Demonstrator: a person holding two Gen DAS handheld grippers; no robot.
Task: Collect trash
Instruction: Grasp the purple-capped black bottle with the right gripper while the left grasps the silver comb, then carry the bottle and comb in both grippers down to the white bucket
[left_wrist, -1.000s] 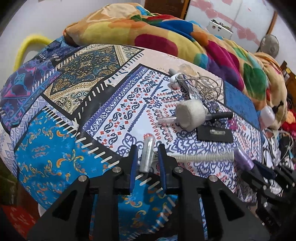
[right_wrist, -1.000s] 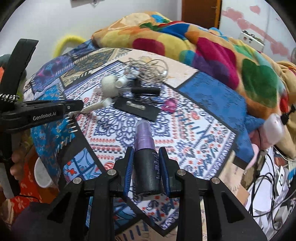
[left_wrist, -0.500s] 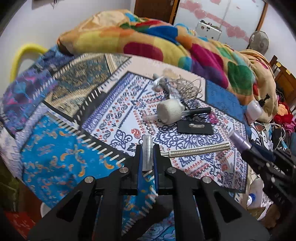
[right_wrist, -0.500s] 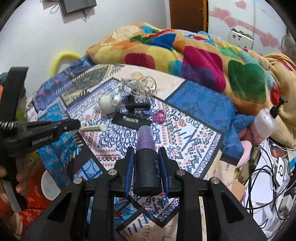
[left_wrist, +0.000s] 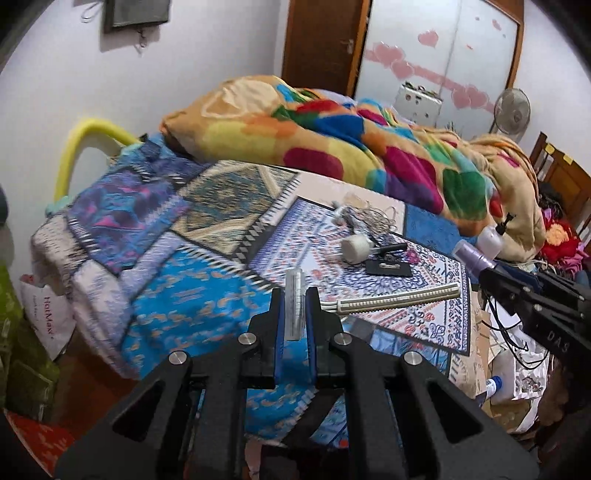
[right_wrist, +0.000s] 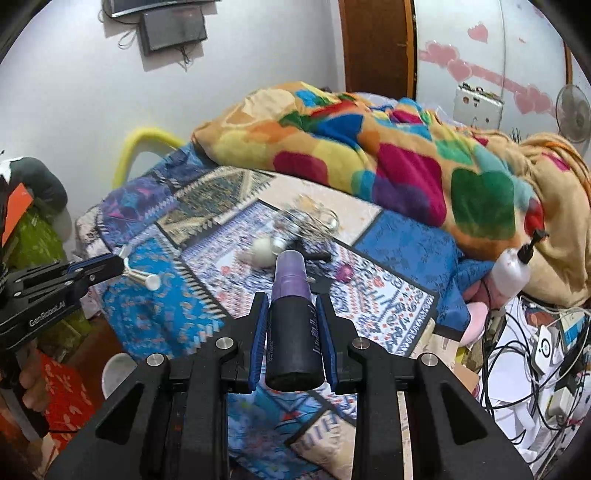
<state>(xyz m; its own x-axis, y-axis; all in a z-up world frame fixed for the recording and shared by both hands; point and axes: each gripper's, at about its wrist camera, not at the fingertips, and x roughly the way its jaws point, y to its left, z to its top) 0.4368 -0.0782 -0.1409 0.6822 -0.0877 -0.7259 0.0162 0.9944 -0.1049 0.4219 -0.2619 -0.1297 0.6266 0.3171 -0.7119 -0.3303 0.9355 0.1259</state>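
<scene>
My left gripper is shut on a clear plastic tube, held in the air off the bed's near edge; it also shows in the right wrist view at the left. My right gripper is shut on a black bottle with a purple cap, also seen in the left wrist view at the right. On the patterned bedsheet lie a white round object, a black flat piece, tangled wires, a beige ribbed strip and a small pink object.
A bright multicoloured blanket is heaped along the bed's far side. A white squeeze bottle lies at the right edge of the bed. Cables and clutter fill the floor at right. A white bag sits at the lower left.
My left gripper has closed on the clear tube and lifted it off the sheet. Both grippers have pulled back and up from the bed, the right still holding the bottle.
</scene>
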